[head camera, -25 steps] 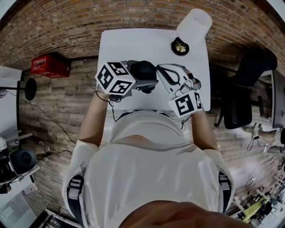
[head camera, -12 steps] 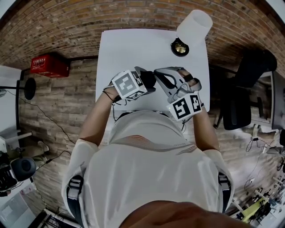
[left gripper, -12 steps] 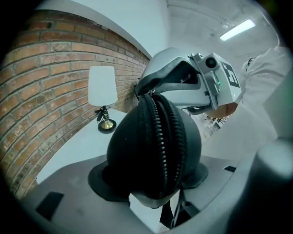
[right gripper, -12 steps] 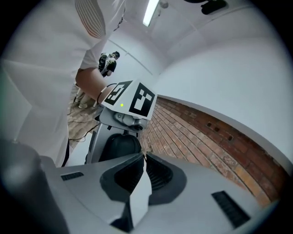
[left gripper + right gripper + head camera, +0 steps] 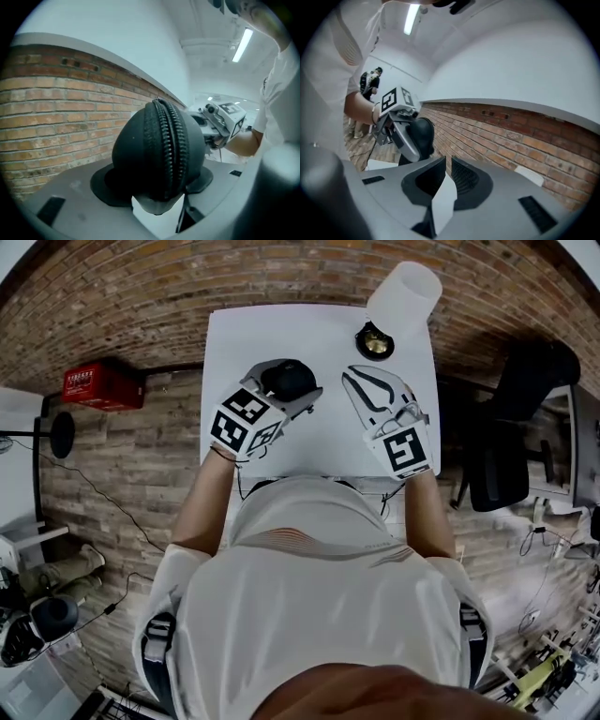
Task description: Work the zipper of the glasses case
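Since the earlier frames we are seeing the two grippers part. In the head view, the left gripper (image 5: 298,397) is carrying the one glasses case (image 5: 284,378) leftward over the surface (image 5: 281,329), well apart from the right gripper (image 5: 354,381). In the left gripper view, its jaws are standing wide and clamping the case end-on, with the zipper (image 5: 165,150) running upright between them. In the right gripper view, the jaws are just opening a crack and holding nothing, with the case lying ahead to their left.

Black glasses case (image 5: 136,154), zipper (image 5: 168,150) closed, clamped in left jaws.
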`<state>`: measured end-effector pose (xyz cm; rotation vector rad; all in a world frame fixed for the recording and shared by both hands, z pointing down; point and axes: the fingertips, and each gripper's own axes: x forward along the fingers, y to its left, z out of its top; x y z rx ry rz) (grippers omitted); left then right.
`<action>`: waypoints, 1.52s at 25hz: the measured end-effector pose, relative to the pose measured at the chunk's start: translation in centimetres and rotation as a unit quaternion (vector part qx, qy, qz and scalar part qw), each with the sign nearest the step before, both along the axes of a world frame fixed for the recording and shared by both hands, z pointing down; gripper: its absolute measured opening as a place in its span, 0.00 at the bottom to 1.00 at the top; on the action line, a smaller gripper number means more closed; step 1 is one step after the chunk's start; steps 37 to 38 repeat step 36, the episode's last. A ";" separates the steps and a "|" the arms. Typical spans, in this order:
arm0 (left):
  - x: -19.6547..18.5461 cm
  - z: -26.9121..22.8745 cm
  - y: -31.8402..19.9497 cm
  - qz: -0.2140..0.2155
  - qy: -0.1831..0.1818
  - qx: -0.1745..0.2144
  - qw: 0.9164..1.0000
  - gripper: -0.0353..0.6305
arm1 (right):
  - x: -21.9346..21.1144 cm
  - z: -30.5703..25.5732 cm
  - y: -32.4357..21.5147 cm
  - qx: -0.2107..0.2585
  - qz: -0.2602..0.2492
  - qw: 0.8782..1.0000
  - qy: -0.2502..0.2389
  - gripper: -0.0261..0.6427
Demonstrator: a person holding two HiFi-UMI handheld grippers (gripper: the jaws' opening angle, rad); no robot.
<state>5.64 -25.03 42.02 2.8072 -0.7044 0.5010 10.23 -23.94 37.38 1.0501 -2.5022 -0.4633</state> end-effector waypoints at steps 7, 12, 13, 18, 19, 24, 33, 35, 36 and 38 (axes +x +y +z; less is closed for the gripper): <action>-8.0 -6.4 -4.4 -0.192 0.122 0.102 0.969 0.45 | 9.1 -1.0 -4.0 -0.050 0.168 0.976 -0.133 0.12; -11.5 -7.4 -4.7 -0.261 0.156 0.128 0.944 0.45 | 13.4 -0.7 -4.3 -0.061 0.228 0.953 -0.188 0.11; -11.5 -7.3 -4.6 -0.263 0.156 0.127 0.943 0.45 | 13.8 -0.7 -4.2 -0.060 0.233 0.952 -0.190 0.12; -10.5 -7.1 -4.3 -0.253 0.149 0.130 0.947 0.45 | 13.6 -0.5 -4.0 -0.063 0.229 0.952 -0.193 0.12; -10.3 -7.1 -4.2 -0.250 0.148 0.131 0.948 0.45 | 13.4 -0.5 -3.9 -0.064 0.226 0.953 -0.193 0.12; -10.0 -6.8 -4.1 -0.247 0.147 0.128 0.949 0.45 | 12.6 0.2 -3.7 -0.075 0.215 0.955 -0.188 0.12; -9.9 -7.0 -4.0 -0.245 0.150 0.127 0.949 0.45 | 12.1 0.1 -3.7 -0.075 0.209 0.957 -0.185 0.12; -9.9 -6.9 -4.0 -0.245 0.149 0.125 0.950 0.45 | 12.0 0.2 -3.7 -0.076 0.207 0.958 -0.184 0.12; -9.9 -6.8 -4.0 -0.245 0.149 0.124 0.950 0.45 | 11.9 0.3 -3.7 -0.076 0.206 0.958 -0.184 0.12; -9.9 -6.8 -4.0 -0.245 0.149 0.124 0.950 0.45 | 11.9 0.3 -3.7 -0.076 0.206 0.958 -0.184 0.12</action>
